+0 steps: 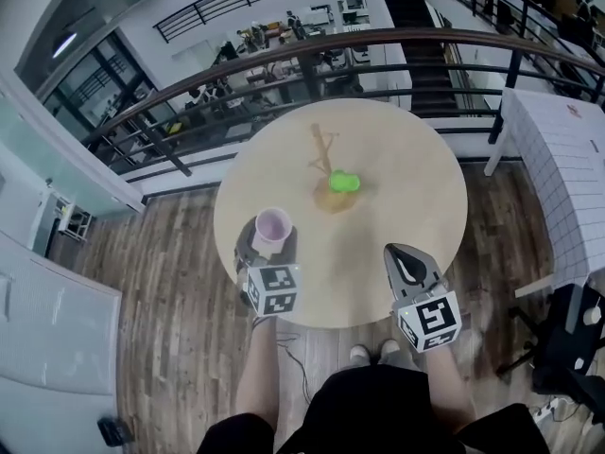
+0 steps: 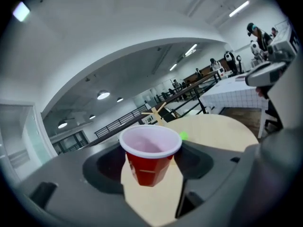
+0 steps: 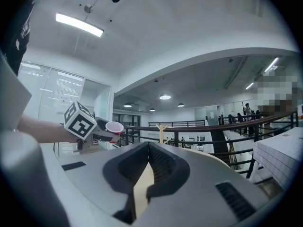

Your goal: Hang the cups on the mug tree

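A red cup point(image 1: 272, 227) with a pale inside stands upright between the jaws of my left gripper point(image 1: 267, 244), above the table's near left part. In the left gripper view the cup point(image 2: 150, 157) fills the gap and both jaws press its sides. The wooden mug tree point(image 1: 324, 145) stands at the table's middle, beyond the cup point(image 2: 156, 115). A green cup point(image 1: 343, 182) is by the tree's foot; I cannot tell whether it hangs. My right gripper point(image 1: 405, 253) is shut and empty at the near right edge point(image 3: 147, 157).
The round pale table point(image 1: 425, 159) stands by a dark balcony railing point(image 1: 284, 60). A white gridded table point(image 1: 567, 159) stands to the right. The person's legs and feet point(image 1: 373, 353) are at the near rim, on wood flooring.
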`<state>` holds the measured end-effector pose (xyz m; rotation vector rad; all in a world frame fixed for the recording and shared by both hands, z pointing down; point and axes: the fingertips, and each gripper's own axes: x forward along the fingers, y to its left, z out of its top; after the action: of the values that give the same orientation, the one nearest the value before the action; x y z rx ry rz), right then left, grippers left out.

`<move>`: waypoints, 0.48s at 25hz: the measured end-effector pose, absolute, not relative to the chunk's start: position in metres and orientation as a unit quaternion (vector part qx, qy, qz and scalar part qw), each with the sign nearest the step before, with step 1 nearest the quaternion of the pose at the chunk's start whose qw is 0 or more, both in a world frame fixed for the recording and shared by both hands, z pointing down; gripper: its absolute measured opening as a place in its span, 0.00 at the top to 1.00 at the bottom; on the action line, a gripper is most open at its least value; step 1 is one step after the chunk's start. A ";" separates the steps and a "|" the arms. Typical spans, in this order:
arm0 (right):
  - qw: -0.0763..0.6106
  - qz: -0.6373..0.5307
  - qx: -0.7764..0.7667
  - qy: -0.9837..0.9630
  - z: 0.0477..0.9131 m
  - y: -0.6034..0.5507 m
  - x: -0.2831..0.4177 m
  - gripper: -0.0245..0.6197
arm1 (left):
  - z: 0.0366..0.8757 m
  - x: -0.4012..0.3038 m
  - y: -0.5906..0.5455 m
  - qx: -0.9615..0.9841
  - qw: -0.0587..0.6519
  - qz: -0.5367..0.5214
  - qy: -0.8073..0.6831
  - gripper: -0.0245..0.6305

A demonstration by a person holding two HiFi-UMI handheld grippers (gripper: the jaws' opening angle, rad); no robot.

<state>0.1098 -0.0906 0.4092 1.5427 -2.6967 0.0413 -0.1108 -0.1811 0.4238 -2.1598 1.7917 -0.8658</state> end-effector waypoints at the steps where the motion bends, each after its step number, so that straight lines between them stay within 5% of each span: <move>1: 0.018 0.015 0.497 -0.867 0.410 -0.091 0.110 0.95 | 0.427 -0.110 -0.188 -0.727 0.111 -0.312 0.601 0.47; 12: 0.032 0.028 0.501 -0.865 0.425 -0.111 0.111 0.95 | 0.474 -0.115 -0.255 -0.684 0.123 -0.439 0.570 0.47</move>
<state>0.1108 -0.1112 0.4251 1.5411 -2.6617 0.0872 -0.1152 -0.2550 0.4742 -1.9962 1.6620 -1.2797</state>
